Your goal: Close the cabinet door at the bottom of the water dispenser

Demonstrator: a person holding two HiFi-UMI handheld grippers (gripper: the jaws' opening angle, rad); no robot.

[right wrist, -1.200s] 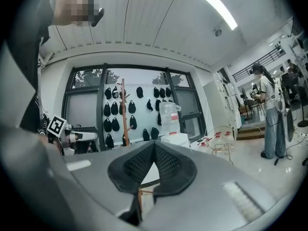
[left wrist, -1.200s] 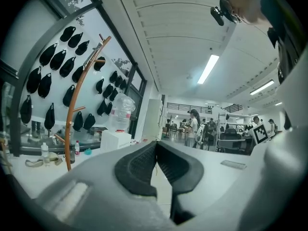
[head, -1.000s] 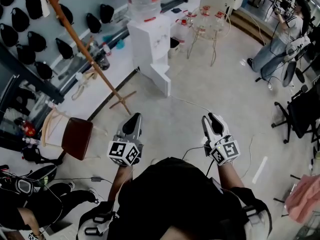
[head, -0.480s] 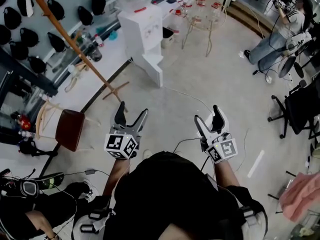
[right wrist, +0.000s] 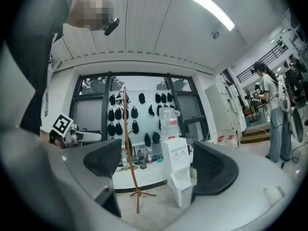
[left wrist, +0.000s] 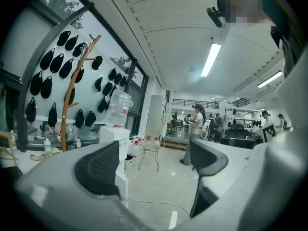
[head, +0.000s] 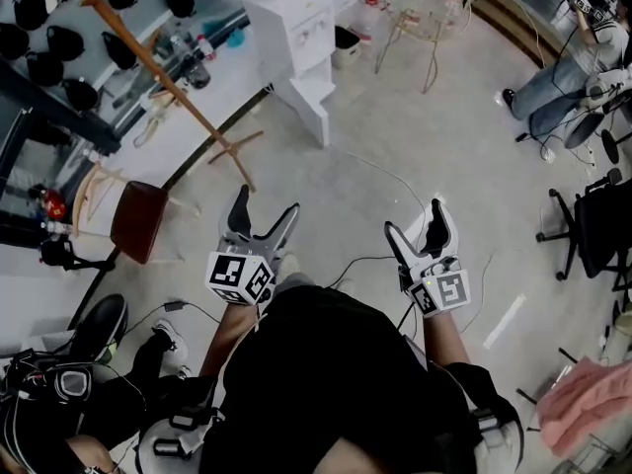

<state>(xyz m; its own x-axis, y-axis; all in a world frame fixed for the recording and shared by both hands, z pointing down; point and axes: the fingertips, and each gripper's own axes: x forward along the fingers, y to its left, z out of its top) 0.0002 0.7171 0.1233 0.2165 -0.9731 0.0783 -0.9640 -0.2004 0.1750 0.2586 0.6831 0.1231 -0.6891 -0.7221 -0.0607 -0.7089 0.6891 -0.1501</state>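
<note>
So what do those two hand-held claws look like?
The left gripper and right gripper are grey two-finger claws with dark dimpled pads, each backed by a white cube printed with black square markers. A thin dark cable trails by the right one. The person wears a black top. Both claws' jaws have just been opening, nothing between them.

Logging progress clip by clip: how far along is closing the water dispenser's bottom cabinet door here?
Done: nothing yet. The cabinet door at the foot of the water dispenser stands swung open. In hand: nothing is gripped. The left gripper and right gripper have just been opening their jaws, which are empty, and both are well short of the dispenser across the floor. Left: reach the door and push it shut.
</note>
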